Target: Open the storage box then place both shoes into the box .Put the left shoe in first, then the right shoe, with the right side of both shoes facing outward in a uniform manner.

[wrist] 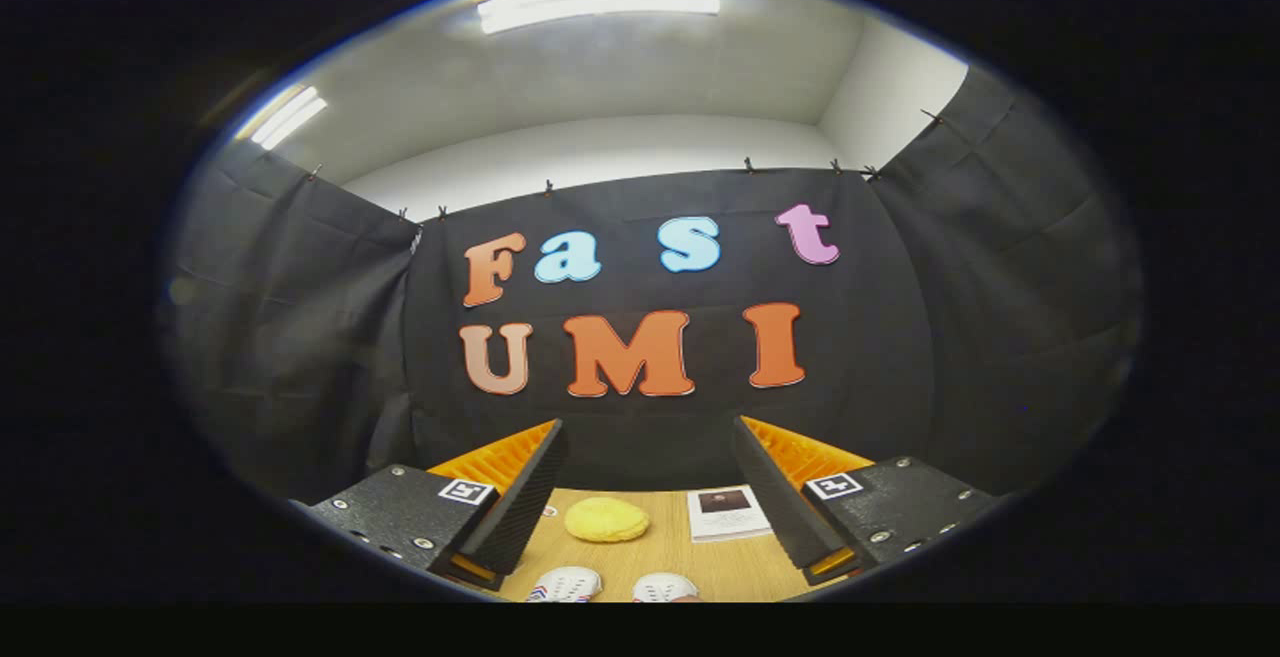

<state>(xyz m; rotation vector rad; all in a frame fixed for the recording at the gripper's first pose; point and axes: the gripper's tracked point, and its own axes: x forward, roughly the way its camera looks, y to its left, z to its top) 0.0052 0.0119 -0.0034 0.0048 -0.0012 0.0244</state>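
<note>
My gripper (648, 437) is held high over the wooden table (650, 562) with its fingers (520, 497) wide apart and nothing between them. Far below, between the fingers, the toes of two white shoes peek in side by side: one shoe (566, 584) with coloured stripes to the left, the other shoe (665, 588) to the right. Only their front ends show.
A yellow round pad (606, 519) lies on the table beyond the shoes. To its right lies a white card (727, 512) with a dark picture. Black cloth walls close the booth behind and on both sides.
</note>
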